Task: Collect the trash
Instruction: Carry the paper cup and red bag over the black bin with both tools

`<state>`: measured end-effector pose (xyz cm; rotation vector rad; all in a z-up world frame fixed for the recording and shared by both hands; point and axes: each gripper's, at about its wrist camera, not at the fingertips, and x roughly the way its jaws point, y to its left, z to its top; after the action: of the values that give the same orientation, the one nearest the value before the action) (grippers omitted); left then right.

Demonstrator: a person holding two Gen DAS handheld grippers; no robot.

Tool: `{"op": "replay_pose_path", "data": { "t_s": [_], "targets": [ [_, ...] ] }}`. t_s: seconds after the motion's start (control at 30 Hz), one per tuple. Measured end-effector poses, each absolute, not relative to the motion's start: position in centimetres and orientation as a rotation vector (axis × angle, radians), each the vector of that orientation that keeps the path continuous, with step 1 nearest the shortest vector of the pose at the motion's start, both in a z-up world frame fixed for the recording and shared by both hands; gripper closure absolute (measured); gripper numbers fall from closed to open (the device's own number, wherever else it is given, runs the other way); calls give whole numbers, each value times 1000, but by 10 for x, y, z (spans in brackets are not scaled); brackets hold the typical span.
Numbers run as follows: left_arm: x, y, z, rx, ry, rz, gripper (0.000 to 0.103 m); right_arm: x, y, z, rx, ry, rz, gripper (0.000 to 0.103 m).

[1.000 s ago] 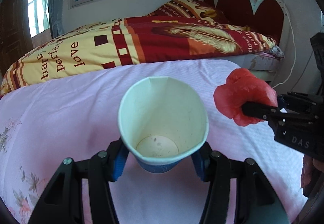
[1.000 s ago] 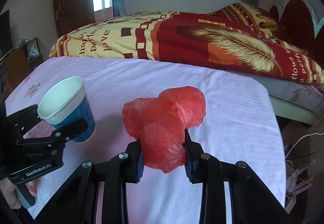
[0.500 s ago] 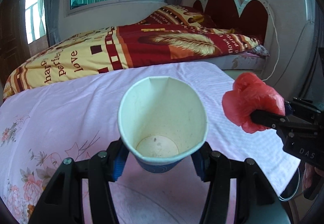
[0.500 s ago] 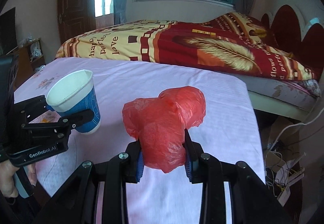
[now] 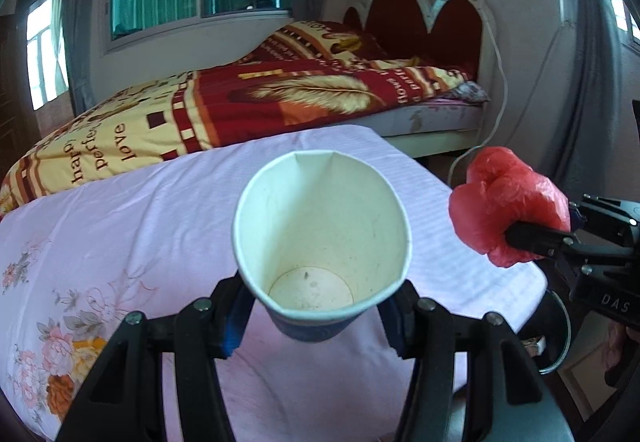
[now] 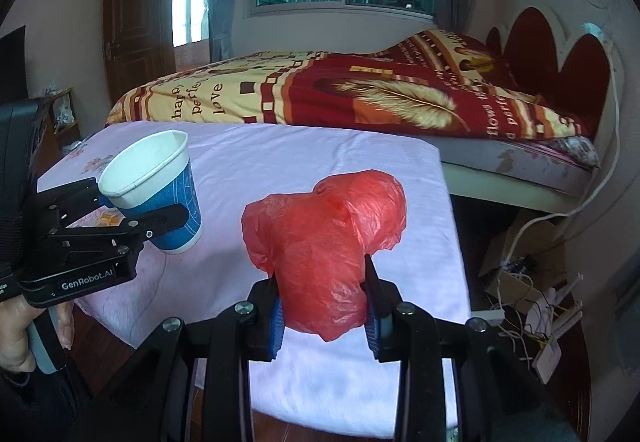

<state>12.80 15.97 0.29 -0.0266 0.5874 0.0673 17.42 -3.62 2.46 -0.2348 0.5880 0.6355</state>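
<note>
The right gripper (image 6: 325, 316) gripped a crumpled red plastic bag (image 6: 325, 242) between its blue-padded fingers (image 6: 277, 324), held above a pink-sheeted bed (image 6: 312, 158). At the left, the left gripper (image 6: 132, 218) clasped a tilted blue-and-white paper cup (image 6: 160, 190), with a hand (image 6: 24, 338) on its handle. Cables (image 6: 532, 290) lay on the floor at the right.

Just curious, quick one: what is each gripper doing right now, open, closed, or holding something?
Left gripper: closed on the paper cup, empty inside.
Right gripper: closed on the crumpled red plastic bag.
</note>
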Motion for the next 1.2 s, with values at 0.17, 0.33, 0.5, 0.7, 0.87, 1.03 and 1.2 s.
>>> {"op": "replay_pose_path", "data": {
  "t_s": [0.17,0.33,0.5,0.7,0.87,1.03,1.2],
  "targets": [
    [125,131,6,-14,584,18,47,156,-78,27,-224,577,593,69],
    [123,95,7,4,577,-40,47,145,-126,25,-177,577,533,69],
    [124,56,8,28,577,-113,47,142,-172,16,-124,593,459,69],
    [129,12,2,55,597,-195,47,140,-225,10,-64,605,373,69],
    [135,-23,-5,74,615,-264,47,137,-259,3,-39,619,303,69],
    [139,-56,-17,96,642,-331,47,131,-286,-15,-35,651,245,69],
    [140,-87,-34,111,681,-405,47,129,-313,-38,-32,697,191,69]
  ]
}}
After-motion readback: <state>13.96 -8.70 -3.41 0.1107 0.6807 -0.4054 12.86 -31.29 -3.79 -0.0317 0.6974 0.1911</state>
